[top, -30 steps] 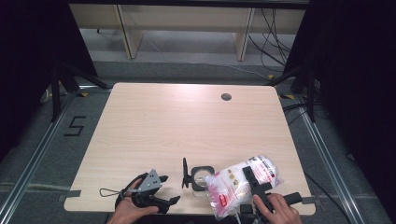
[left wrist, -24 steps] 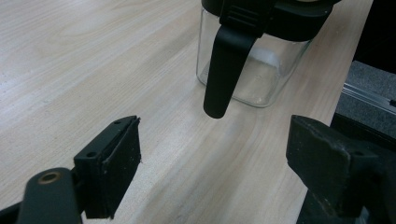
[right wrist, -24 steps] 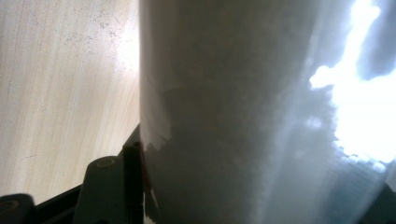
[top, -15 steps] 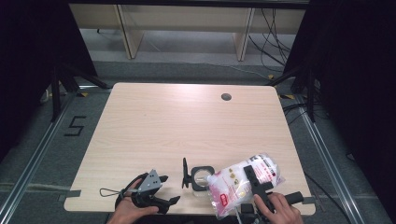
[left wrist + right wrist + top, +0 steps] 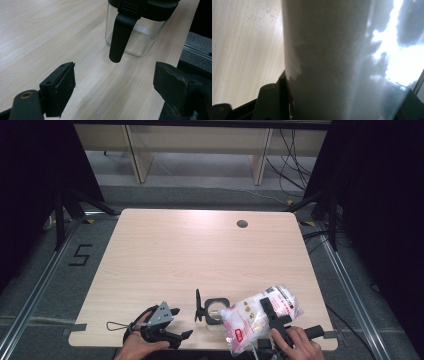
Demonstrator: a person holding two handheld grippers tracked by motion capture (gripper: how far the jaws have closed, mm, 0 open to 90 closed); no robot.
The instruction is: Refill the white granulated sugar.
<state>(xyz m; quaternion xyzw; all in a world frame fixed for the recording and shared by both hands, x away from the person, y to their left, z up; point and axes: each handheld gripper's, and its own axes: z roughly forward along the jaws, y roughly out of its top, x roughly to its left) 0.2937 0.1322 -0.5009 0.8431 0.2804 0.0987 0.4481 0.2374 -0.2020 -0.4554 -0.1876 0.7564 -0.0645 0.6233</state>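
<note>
The jaws of the left gripper (image 5: 177, 334) stand wide apart with nothing between them, low over the near edge of the pale wooden table (image 5: 200, 250). In the left gripper view they point at the square clear glass jar with a black hinged lid (image 5: 135, 32), whose black latch arm hangs down its front; the jar stands on the table just ahead of them, untouched. To its right, the jaws of the right gripper (image 5: 272, 317) are clamped on the soft white plastic bag of powder with red print (image 5: 260, 317), which is tilted so that its lower end sits right beside the jar's open mouth.

The step in hand looks like filling the jar from the bag. The next move probably calls for the left gripper to steady the jar while the right tips the bag's mouth over the opening.

The raised lid, standing upright at the jar's left, could catch the bag. A round cable hole (image 5: 242, 224) lies well apart at the far side.
</note>
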